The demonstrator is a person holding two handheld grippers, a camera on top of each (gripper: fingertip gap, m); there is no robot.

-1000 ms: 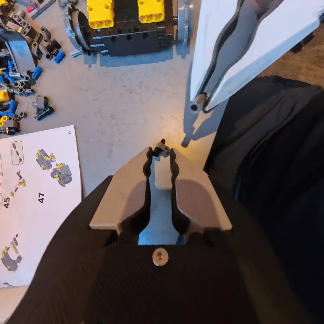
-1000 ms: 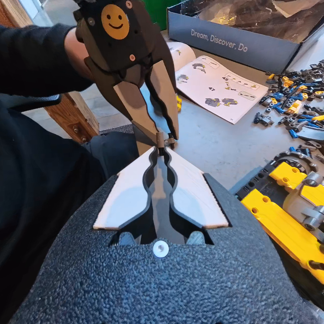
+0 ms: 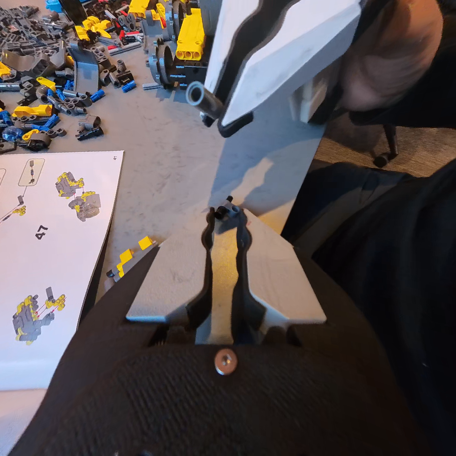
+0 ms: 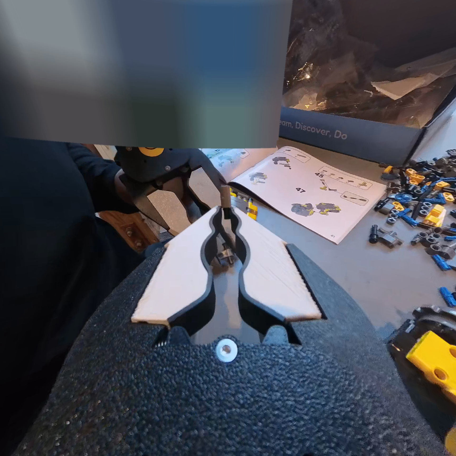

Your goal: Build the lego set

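Here, above the grey table (image 3: 158, 172), my left gripper (image 3: 225, 212) pinches a small grey-and-black connector (image 3: 228, 211), while my right gripper (image 4: 226, 212), raised, clamps a grey tube (image 4: 225, 197).

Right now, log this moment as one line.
left tongs: shut on small grey-black connector piece | right tongs: shut on grey tubular sleeve | grey tabletop

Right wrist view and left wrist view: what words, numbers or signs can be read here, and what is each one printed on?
I do not copy out writing, so here is only what bears it.
Instruction booklet: large step numbers and a small page number on the open page, beside building diagrams.
Dark blue box: one line of pale lettering along its side wall.
Loose bricks: no writing that I can make out.
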